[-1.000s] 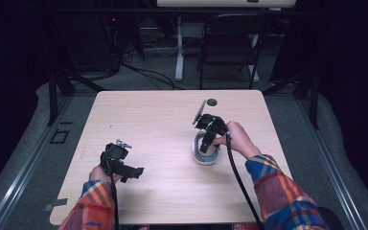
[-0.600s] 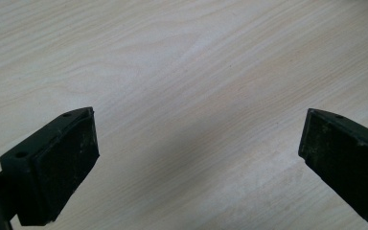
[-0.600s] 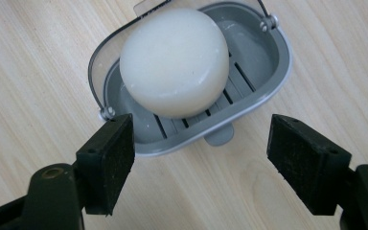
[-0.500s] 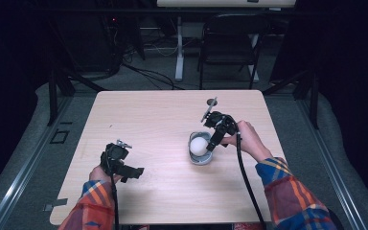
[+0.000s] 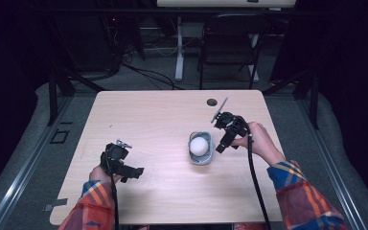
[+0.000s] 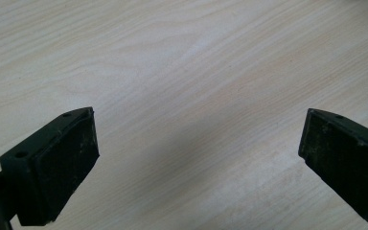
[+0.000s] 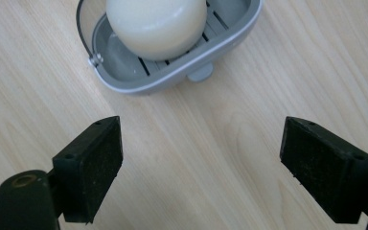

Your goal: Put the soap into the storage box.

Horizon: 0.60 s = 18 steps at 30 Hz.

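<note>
Pale wooden table (image 5: 163, 124), dark room behind: a soap bar sits in a grey dish.

Just ahead of the right gripper (image 7: 201, 167), the grey slotted dish (image 7: 220, 43) holds a round cream soap bar (image 7: 155, 21). That gripper's jaws have just been opening and now stand spread over bare wood, nothing between them, touching neither dish nor soap. Well apart, the left gripper (image 6: 196, 158) is also spread wide over bare table, empty.

White soap (image 5: 199, 145) in grey dish (image 5: 201, 158); black grippers; pale wood-grain table (image 5: 163, 115); plaid orange-blue sleeves (image 5: 302, 191)
</note>
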Motion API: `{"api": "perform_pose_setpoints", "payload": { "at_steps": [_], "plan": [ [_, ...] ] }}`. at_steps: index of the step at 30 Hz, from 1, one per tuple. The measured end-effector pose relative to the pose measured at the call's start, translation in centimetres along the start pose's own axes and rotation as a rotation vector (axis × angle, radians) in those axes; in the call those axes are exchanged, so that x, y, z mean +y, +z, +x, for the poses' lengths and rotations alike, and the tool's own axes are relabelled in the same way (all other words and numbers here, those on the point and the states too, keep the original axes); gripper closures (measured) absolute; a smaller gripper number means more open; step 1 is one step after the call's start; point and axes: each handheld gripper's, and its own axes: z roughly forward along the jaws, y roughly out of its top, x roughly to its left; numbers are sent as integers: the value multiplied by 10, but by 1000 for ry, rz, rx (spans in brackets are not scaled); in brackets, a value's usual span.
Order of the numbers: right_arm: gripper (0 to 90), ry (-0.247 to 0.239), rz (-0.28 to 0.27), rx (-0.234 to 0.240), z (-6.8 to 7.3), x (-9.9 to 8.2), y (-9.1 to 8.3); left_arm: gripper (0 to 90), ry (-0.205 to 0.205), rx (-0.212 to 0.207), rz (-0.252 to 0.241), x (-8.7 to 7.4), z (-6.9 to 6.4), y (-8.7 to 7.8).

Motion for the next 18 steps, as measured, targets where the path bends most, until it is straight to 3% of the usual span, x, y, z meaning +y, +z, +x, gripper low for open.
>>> {"api": "perform_pose_setpoints", "payload": {
  "at_steps": [6,18],
  "plan": [
    [126,4,10,-20,-4,-19,-8,0,0,0,0,0,0,0],
    [69,78,28,-56,-15,-66,-4,0,-1,2,2,0,0,0]
  ]
}}
